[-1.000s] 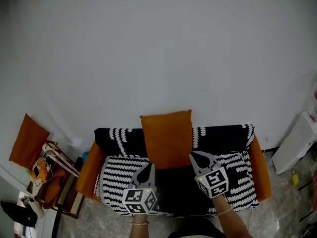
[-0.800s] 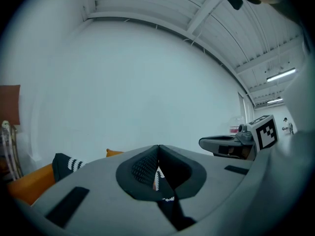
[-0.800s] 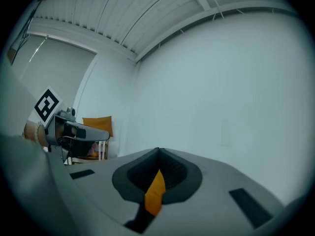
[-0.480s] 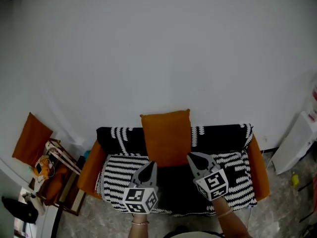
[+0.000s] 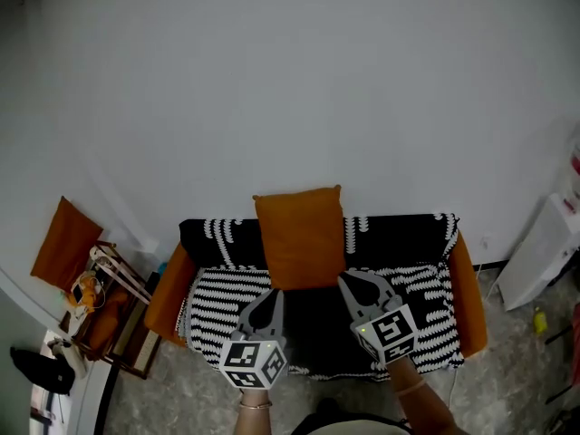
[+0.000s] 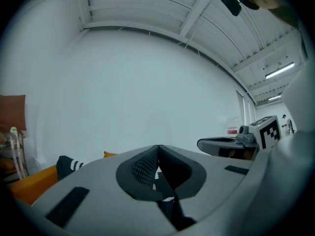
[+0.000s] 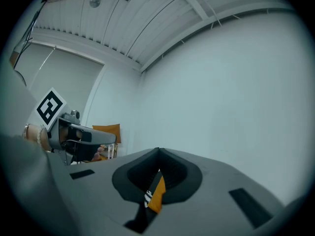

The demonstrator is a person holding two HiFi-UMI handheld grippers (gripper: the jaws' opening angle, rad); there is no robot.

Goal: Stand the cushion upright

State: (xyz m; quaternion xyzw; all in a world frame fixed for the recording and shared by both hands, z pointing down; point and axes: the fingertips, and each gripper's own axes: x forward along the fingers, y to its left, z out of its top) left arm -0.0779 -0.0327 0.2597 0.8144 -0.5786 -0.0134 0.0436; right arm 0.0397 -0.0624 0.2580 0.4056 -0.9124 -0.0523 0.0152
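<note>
An orange cushion [image 5: 299, 236] stands upright against the backrest of a sofa [image 5: 412, 239] draped in a black-and-white throw. In the head view my left gripper [image 5: 275, 294] is just below the cushion's lower left corner, shut and empty. My right gripper [image 5: 347, 281] sits by the lower right corner, also shut with nothing in it. Neither touches the cushion. In the left gripper view the jaws [image 6: 158, 147] meet at the tips, and a sliver of the cushion [image 6: 111, 155] shows beyond them. In the right gripper view the jaws [image 7: 158, 151] are likewise together.
A second orange cushion [image 5: 65, 243] leans on the wall at the left, above a small rack [image 5: 111, 308] with bags. A white appliance [image 5: 542, 263] stands on the floor at the right. A plain white wall rises behind the sofa.
Both grippers have drawn back a little from the cushion's lower corners and risen slightly. The cushion stays upright against the backrest.
</note>
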